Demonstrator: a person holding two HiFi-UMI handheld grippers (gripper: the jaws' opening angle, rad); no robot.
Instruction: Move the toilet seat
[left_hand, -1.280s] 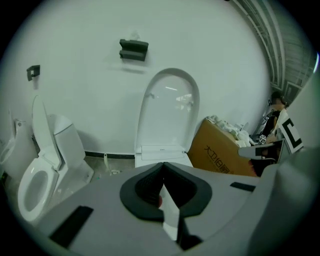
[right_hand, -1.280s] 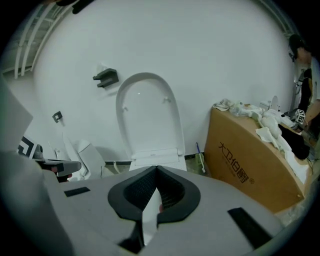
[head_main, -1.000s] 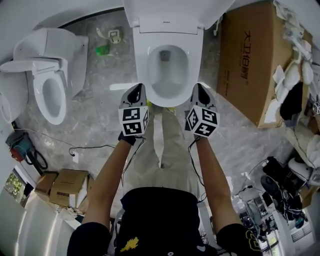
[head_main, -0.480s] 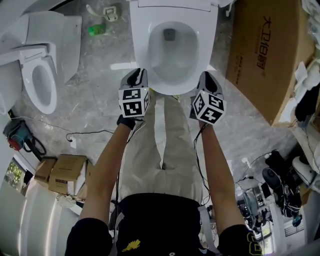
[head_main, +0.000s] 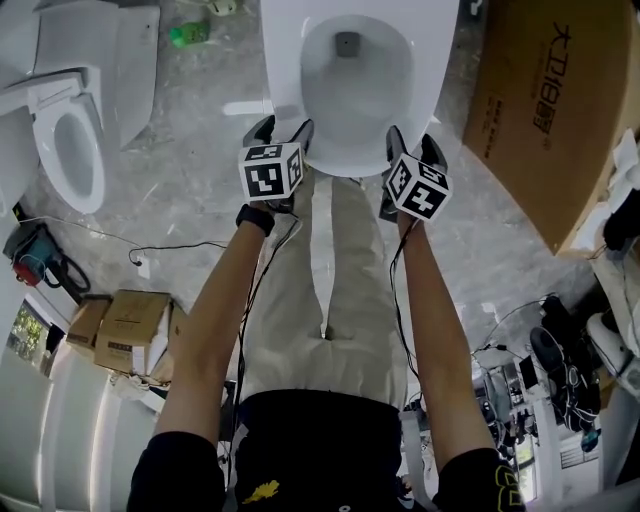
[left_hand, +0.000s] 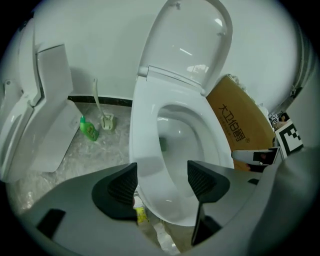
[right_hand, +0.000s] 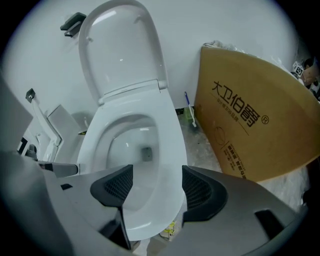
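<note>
the toilet seat (head_main: 281, 82) lies flat on the bowl of the toilet at the top middle of the head view, right in front of the person's beige trouser legs (head_main: 350, 290). its lid (left_hand: 186, 47) stands raised against the white wall behind.

the left gripper (head_main: 282, 131) is at the seat's front left edge and the right gripper (head_main: 413, 143) at its front right edge, both pointing steeply down. the jaws of both grippers have just been opening and now stand apart. in the left gripper view the front left stretch of the seat's ring sits between the 2 dark ribbed pads (left_hand: 119, 186), with a gap showing on each side, so nothing is clamped. in the right gripper view the front right stretch of the ring sits between that gripper's pads (right_hand: 199, 189) in the same way, with no squeeze on it. whether any pad brushes the rim i cannot tell.

a 2nd toilet (head_main: 68, 150) stands at the left of the head view, well apart from the 1st, with its seat down too. a green bottle (head_main: 188, 34) lies on the grey stone floor (head_main: 180, 215) between the 2 toilets, near the wall, and a white brush in a holder (left_hand: 103, 119) stands just beside it. a large cardboard box (head_main: 548, 110) with dark print stands close to the right of the toilet. smaller cardboard boxes (head_main: 125, 330) sit on the floor at the lower left, near a thin black cable (head_main: 190, 246).
</note>
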